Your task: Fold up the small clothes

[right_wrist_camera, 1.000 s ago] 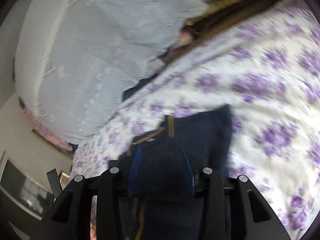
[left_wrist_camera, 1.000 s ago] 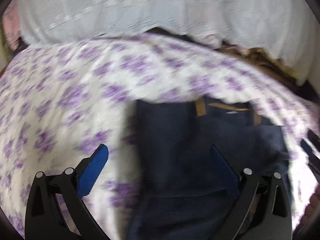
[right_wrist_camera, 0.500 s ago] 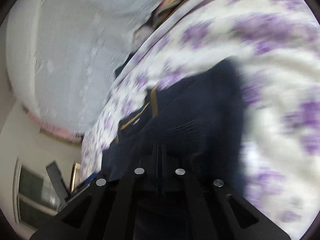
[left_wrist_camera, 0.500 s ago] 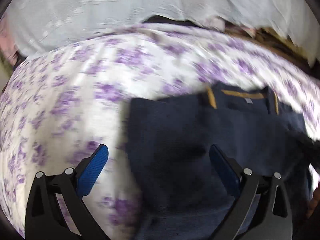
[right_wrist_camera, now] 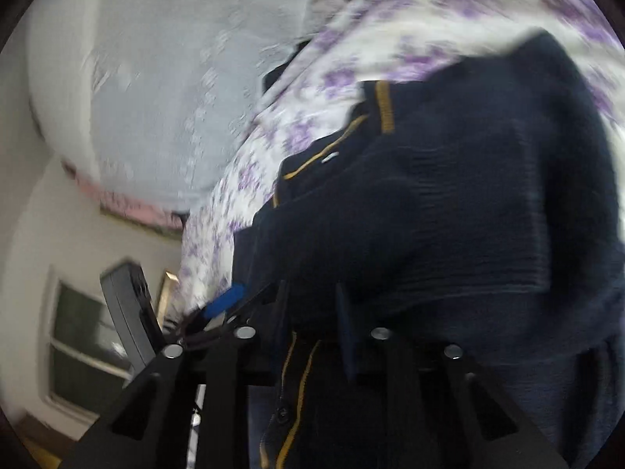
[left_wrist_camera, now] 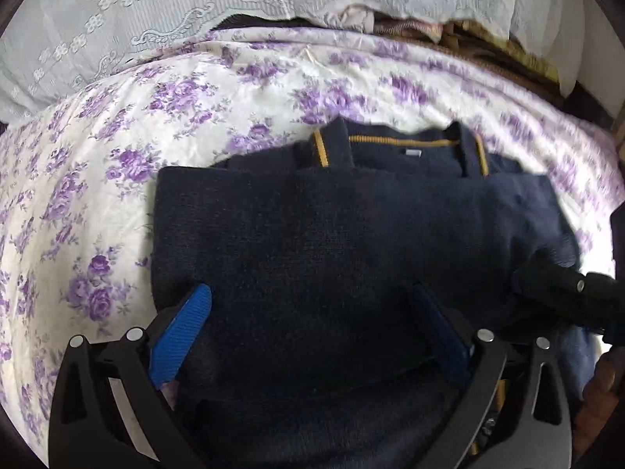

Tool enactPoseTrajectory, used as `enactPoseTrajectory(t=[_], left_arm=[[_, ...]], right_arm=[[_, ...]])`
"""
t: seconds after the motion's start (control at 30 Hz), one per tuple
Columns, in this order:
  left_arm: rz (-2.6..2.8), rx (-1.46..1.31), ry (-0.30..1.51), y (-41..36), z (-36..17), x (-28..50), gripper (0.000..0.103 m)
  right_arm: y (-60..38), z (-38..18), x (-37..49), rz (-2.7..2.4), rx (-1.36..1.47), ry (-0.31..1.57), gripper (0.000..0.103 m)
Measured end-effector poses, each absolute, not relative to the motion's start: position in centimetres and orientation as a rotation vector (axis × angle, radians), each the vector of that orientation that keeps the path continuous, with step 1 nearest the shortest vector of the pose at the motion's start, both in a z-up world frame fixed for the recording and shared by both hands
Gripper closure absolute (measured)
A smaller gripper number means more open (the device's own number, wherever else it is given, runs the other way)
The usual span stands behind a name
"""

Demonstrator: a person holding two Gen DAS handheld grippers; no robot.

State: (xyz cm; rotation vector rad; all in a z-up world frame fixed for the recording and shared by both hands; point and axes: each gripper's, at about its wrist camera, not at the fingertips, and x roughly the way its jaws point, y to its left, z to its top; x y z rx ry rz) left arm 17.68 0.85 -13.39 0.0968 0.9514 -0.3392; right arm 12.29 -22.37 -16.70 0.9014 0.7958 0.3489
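Observation:
A dark navy knitted garment with mustard-yellow trim [left_wrist_camera: 351, 234] lies folded on a bedspread with purple flowers [left_wrist_camera: 117, 156]. My left gripper [left_wrist_camera: 312, 332] is open, its blue pads [left_wrist_camera: 179, 336] wide apart just over the garment's near edge. In the right wrist view the same garment [right_wrist_camera: 449, 215] fills the frame. My right gripper [right_wrist_camera: 312, 312] has its jaws a hand's width apart with a fold of the garment between them; the view is blurred. The right gripper's black body [left_wrist_camera: 566, 297] shows at the right edge of the left wrist view.
A pale blue-white lace cover [left_wrist_camera: 195, 8] is heaped along the far side of the bed. Brown and pink cloth [left_wrist_camera: 429, 31] lies behind it. The left gripper [right_wrist_camera: 222, 305], a dark device [right_wrist_camera: 129, 305] and a window [right_wrist_camera: 86, 336] show in the right wrist view.
The left gripper moved forward over the garment, staying open. The right gripper was shut on the garment half a second ago and its jaws have now parted; it tilted and swung left.

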Motion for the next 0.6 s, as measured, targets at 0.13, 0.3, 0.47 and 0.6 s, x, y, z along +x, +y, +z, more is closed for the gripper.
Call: enactPoseTrajectory(t=[0.13, 0.3, 0.47, 0.6], left_arm=[[-0.328, 0.025, 0.894, 2.8, -11.1, 19.5, 0.004], [-0.258, -0.021, 0.998, 3.7, -14.2, 23.2, 0.004], [-0.245, 0.043, 0.968, 2.8, -14.1, 22.4, 0.005], [-0.376, -0.022, 0.954, 3.0, -12.7, 20.2, 0.005]], right_arm=[[-22.2, -13.4, 13.2, 0.356, 0.801, 0.712, 0.050], [-23.3, -15.7, 16.7, 0.302, 0.840, 0.754, 0.049], [-23.2, -15.8, 16.1, 0.281, 0.803, 0.742, 0.055], [-21.2, -13.5, 13.8, 0.350, 0.700, 0.714, 0.041]])
